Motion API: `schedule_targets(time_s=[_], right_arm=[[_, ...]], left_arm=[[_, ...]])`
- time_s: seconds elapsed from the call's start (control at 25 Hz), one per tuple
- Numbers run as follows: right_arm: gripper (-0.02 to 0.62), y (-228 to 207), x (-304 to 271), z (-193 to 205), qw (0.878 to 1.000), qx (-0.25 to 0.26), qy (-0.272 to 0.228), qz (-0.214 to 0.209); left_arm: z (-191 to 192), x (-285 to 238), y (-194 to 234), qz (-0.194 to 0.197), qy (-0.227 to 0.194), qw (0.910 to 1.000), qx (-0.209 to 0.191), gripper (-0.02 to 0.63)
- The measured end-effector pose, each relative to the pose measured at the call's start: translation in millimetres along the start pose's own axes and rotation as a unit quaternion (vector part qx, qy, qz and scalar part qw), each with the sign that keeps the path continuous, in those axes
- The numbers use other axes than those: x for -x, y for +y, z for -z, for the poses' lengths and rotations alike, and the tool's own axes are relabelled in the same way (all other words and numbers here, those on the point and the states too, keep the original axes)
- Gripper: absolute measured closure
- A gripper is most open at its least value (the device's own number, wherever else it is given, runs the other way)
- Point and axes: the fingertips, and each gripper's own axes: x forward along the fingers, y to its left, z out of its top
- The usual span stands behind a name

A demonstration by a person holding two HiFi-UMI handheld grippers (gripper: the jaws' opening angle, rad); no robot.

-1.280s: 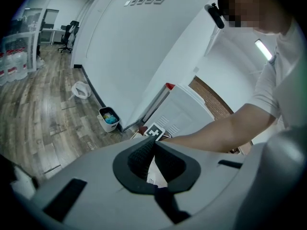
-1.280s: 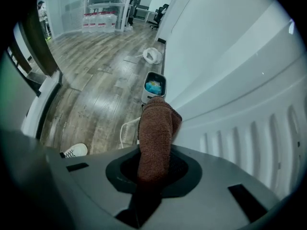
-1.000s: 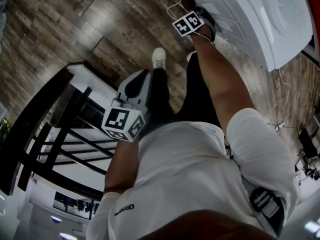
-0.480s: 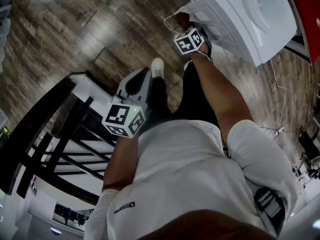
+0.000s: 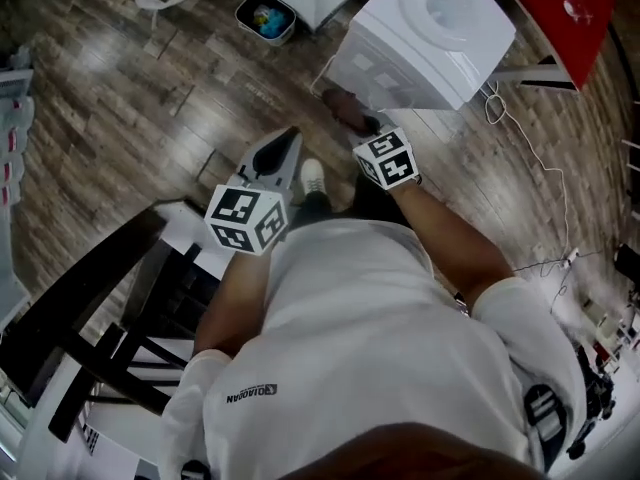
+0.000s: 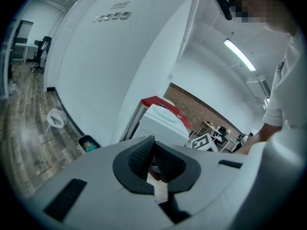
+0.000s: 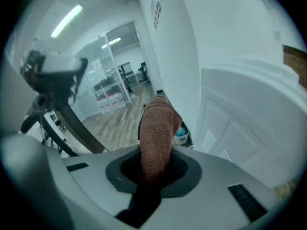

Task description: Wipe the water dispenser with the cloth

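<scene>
cloth [image 7: 156,128], brown and nubbly, stands clamped between the jaws of the right gripper [image 7: 154,166], its free end just beside the panelled side of the white water dispenser [image 5: 430,38] on the wood floor [image 5: 120,98], while the left gripper [image 6: 153,150] hangs apart, jaws together on nothing.

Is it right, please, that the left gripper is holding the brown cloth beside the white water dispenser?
Not quite: the right gripper, not the left, is holding the brown cloth beside the white water dispenser, as the right gripper view shows; the left gripper has its jaws together on nothing.
</scene>
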Motion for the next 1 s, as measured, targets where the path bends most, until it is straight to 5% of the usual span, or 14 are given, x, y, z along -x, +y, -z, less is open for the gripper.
schedule_targets(time_s=[0.24, 0.48, 0.8, 1.0], right_arm=[[0.543, 15.7, 109.7, -56.2, 0.993, -0.053, -0.106, -0.017], [0.543, 12.0, 197.1, -59.9, 0.975, -0.132, -0.177, 0.015], [0.543, 1.8, 247.7, -33.0, 0.968, -0.147, -0.2, 0.015], [0.543, 2.9, 279.1, -24.1, 0.968, -0.131, -0.212, -0.028]], left_arm=[[-36.2, -5.2, -45.0, 0.067, -0.013, 0.9964, -0.049, 0.609], [-60.4, 3.9, -91.2, 0.138, -0.031, 0.9886, -0.052, 0.609], [-42.0, 27.4, -132.5, 0.116, -0.044, 0.9865, -0.107, 0.609], [-25.4, 26.9, -158.1, 0.074, -0.056, 0.9911, -0.095, 0.61]])
